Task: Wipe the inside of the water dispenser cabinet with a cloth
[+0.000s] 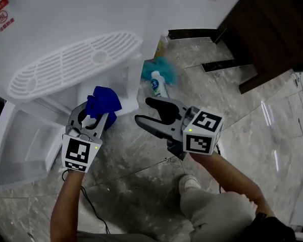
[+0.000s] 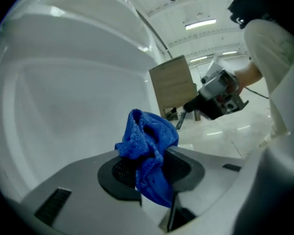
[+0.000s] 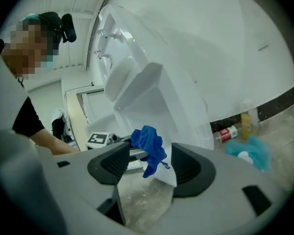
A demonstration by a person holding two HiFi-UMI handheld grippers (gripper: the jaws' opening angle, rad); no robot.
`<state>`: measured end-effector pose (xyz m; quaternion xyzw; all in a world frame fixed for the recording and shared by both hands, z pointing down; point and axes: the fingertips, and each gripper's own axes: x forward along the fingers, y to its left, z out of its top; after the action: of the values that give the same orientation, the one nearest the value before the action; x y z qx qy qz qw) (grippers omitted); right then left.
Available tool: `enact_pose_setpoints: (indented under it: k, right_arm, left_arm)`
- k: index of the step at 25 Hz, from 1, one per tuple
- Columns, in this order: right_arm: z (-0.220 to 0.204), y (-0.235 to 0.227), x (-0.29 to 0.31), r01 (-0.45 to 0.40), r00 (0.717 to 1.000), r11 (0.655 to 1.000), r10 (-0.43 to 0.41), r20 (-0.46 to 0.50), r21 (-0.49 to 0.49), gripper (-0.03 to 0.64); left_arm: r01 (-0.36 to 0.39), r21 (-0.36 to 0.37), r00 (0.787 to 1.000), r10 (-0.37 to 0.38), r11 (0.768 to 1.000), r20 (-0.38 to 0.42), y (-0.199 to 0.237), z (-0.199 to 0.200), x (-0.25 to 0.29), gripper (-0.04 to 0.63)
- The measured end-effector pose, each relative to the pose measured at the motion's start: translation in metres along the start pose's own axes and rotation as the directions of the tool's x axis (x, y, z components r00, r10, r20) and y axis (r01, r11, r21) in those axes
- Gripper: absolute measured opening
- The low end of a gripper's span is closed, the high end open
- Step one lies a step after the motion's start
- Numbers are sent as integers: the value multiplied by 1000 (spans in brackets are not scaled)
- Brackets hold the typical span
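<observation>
The jaws of the left gripper (image 1: 93,116) are pressed together on a blue cloth (image 1: 102,102). In the left gripper view the cloth (image 2: 148,151) sits squeezed between the two dark pads (image 2: 118,173). Its bunch stands up above them and one fold hangs down between them.

In the head view, the open cabinet (image 1: 28,140) of the white water dispenser lies at about 8 o'clock from this gripper, its inside white and bare. Above it, at about 11 o'clock from the gripper, is the slotted white drip tray (image 1: 65,64). A red sticker (image 1: 1,13) is at the far upper left of the dispenser's body. The cloth is outside the cabinet opening, in front of the dispenser's lower corner. I cannot tell if it touches the white wall.

At 3 o'clock from the left gripper is the right gripper (image 1: 147,111), near it but apart. Its jaws stand wide open and hold nothing. In the right gripper view (image 3: 151,153) the blue cloth (image 3: 148,148) shows beyond the gap, not inside it.

At 12 o'clock from the right gripper a white bottle (image 1: 156,83) lies on the grey marbled floor (image 1: 232,95), touching a teal cloth (image 1: 161,67). A yellowish bottle (image 1: 162,43) stands beyond them at the wall. At about 2 o'clock is a dark brown piece of furniture (image 1: 272,24). At 6 o'clock, under the right forearm, is the person's light shoe (image 1: 189,184).
</observation>
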<state>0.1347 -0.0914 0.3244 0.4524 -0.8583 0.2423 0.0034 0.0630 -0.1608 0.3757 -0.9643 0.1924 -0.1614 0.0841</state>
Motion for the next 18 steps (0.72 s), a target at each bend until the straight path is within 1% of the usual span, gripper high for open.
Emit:
enact_pose_setpoints:
  k: [2,3,4,6,8,10,12,14,16,18]
  right_arm:
    - [2,-3,-20,35,999,999,-35,-7,-39,255]
    - [2,-2,-29,47,999,997,-48,-17,-68,255]
    - [3,-1,-37,56,998,993,-59,-30,-100,255]
    - [5,2,-49,67,996,985,-76,-49,-157,255]
    - [6,5,-58,74,995,978,-87,-58,-195,255]
    - [7,9,-60,68,993,970,-88,-76,-232,255]
    - [3,18,-57,27,989,962,-65,-131,-273,255]
    - [-2,30,-50,-20,980,946,-45,-194,-324,255]
    - [-6,39,-41,-62,967,923,-39,-252,-381,255]
    - [-13,50,-32,-128,946,899,-16,-323,-419,255]
  left_arm:
    - [-46,-17,998,45,999,-43,13,-15,24,127]
    - [-60,-15,996,59,998,-65,17,-20,38,127]
    - [-66,6,994,66,998,-90,20,-26,53,127]
    - [-58,84,984,71,995,-161,24,-44,83,127]
    - [-41,159,965,81,986,-251,27,-65,105,127]
    - [-27,206,946,92,978,-311,31,-79,120,127]
    - [-24,221,936,100,975,-337,34,-87,131,127]
    - [-25,222,930,104,975,-352,39,-95,140,127]
    - [-32,213,929,107,976,-353,45,-99,148,127]
    - [-44,208,931,116,977,-345,50,-99,154,129]
